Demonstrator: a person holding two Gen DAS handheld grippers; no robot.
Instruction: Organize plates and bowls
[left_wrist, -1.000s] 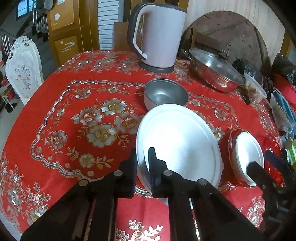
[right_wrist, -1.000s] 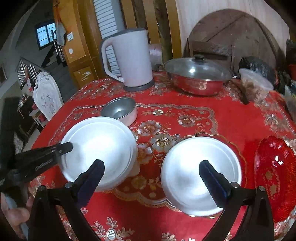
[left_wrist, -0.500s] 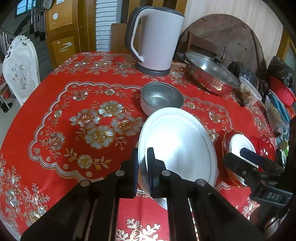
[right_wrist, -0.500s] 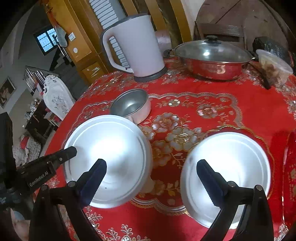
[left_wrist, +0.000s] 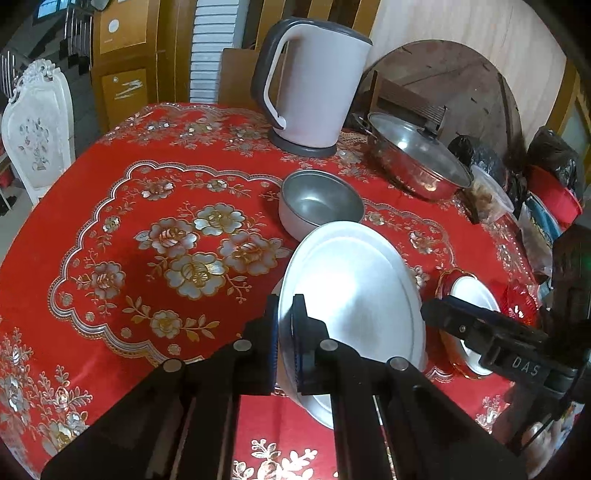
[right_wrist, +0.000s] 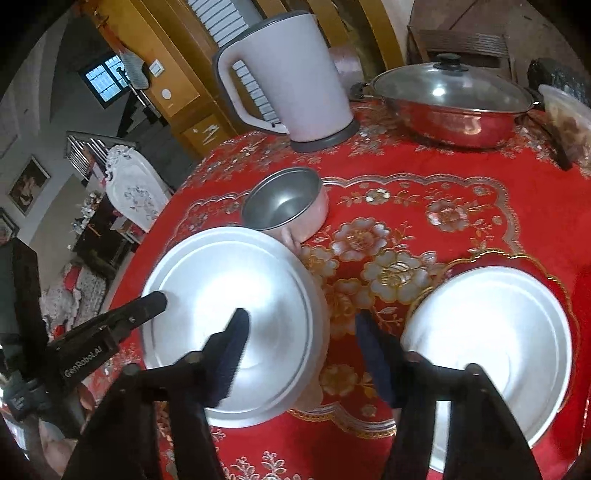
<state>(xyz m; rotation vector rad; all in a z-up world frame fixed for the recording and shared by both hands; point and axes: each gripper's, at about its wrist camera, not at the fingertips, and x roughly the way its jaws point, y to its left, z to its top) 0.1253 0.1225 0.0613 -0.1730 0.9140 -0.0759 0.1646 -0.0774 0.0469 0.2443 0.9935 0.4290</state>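
Red floral worktop (left_wrist: 110, 229) carried a metal bowl (left_wrist: 319, 205); left tongs (left_wrist: 284, 332) clenched the tilted plate (left_wrist: 354, 295) rim, right tongs (right_wrist: 301, 341) spread apart.

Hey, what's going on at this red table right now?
A person is sorting dishes with a handheld gripper in each hand. The left gripper is clamped on the rim of a silver plate, holding it tilted above the red tablecloth. The right gripper is open, one finger over that plate's right edge. A second silver plate lies in a red dish to the right, and a metal bowl sits behind, near the kettle.
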